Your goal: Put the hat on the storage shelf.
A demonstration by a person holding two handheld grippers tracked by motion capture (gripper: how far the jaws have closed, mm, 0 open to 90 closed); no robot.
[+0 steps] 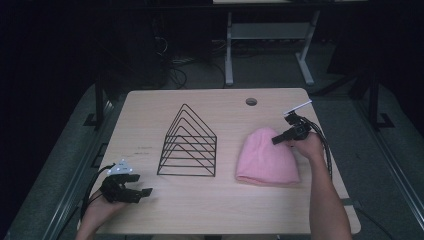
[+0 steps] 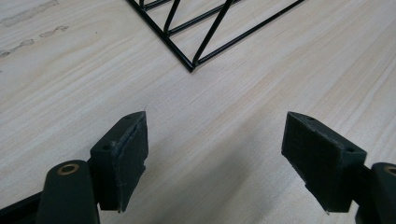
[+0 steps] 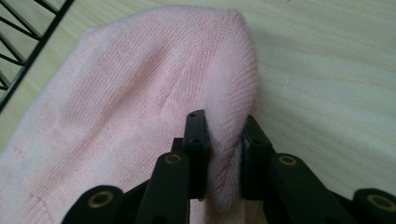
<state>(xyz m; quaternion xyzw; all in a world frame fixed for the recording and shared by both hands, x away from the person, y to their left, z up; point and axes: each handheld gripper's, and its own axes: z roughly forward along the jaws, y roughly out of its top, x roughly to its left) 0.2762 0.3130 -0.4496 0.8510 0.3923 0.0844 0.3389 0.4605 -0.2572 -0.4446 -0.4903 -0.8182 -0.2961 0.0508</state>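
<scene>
Nearest the high camera come two forearms, one per side of the wooden counter (image 1: 225, 200), each hand carrying one gripper. On the counter stand one black wire rack (image 1: 188, 142) and one pink knit beanie (image 1: 267, 157), well apart from the left gripper (image 1: 142, 192).

That left gripper sits at the counter's near left corner with its fingers (image 2: 122, 158) spread wide, nothing between them but bare wood; its own view catches one corner of the rack ahead.

At the beanie's crown, the right gripper (image 1: 275, 140) has its fingers (image 3: 196, 149) pinched on a fold of the pink knit (image 3: 224, 154).

Flat on the counter right of the rack, the beanie runs its long axis from near to far, crown pointing away from the person, brim toward them. The right gripper view shows the ribbed weave and the bunched fold, which the high view cannot resolve.
</scene>
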